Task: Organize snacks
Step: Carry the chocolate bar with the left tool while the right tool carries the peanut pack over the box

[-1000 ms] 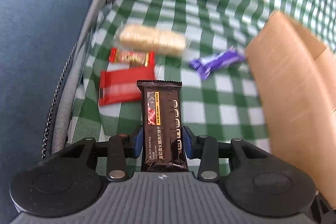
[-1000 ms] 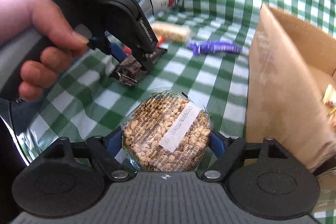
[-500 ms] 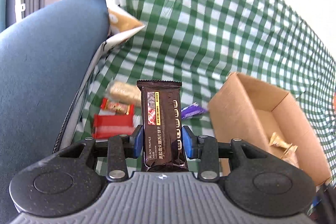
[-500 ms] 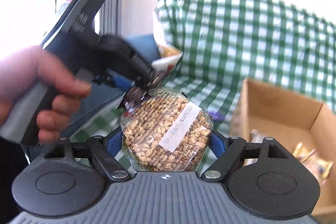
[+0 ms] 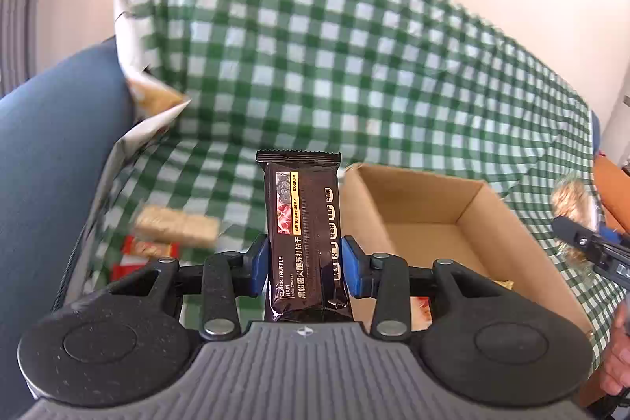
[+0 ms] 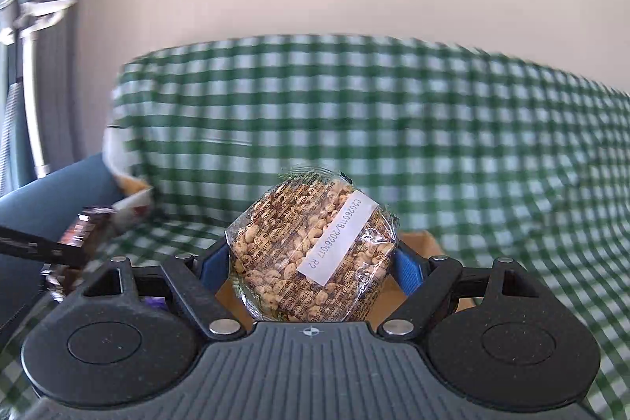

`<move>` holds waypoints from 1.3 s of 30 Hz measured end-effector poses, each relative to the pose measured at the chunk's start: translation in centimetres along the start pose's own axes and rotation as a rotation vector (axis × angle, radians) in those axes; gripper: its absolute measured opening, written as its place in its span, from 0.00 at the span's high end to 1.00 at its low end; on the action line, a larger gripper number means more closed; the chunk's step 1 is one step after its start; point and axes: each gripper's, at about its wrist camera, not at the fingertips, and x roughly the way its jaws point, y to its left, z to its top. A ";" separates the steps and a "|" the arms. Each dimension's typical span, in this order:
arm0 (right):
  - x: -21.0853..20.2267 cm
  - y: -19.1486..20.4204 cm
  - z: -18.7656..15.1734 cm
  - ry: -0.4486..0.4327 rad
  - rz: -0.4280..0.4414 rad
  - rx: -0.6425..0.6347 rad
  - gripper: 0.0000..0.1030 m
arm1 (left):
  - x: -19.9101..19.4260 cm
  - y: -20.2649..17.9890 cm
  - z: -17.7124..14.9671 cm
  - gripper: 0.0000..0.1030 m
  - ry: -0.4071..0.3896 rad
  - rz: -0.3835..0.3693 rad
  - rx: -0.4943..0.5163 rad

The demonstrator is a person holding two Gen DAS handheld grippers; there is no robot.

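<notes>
Two snacks held at once, one per gripper. Left gripper (image 5: pixel 305 264): jaws pinched narrow on the lower part of a dark cracker packet (image 5: pixel 302 231). Long axis runs straight out along the fingers; crimped top end points away from the camera, most of the length cantilevered. It hangs above the green check cloth (image 5: pixel 315 46), just left of the open cardboard box (image 5: pixel 425 199). Loose snacks lie on the cloth at far left: a pale bar (image 5: pixel 177 225), red wrappers (image 5: pixel 149 248).

Right gripper (image 6: pixel 311 262): jaws set wider, clamped on the edges of a round puffed-grain cake (image 6: pixel 311 247) in clear film. Disc faces the camera, white date label running diagonally. A brown box edge shows just behind it.

Risks, as judged:
- Glossy film could slip in either pinch during a fast swing.
- Grain cake looks brittle; tighter squeeze may crack it.
- Long packet may catch the box wall if lowered too near it.
- Both grippers heading for one box may collide.
</notes>
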 end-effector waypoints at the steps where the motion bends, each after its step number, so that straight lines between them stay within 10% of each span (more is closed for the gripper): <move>1: -0.1 -1.1 -0.1 0.003 -0.012 0.041 0.19 | 0.0 -0.5 0.0 0.59 -0.014 -0.012 0.004; 39: -2.4 -6.0 -1.2 -0.026 -0.093 -0.018 0.19 | 2.7 -6.0 0.4 0.59 -0.074 -0.164 0.051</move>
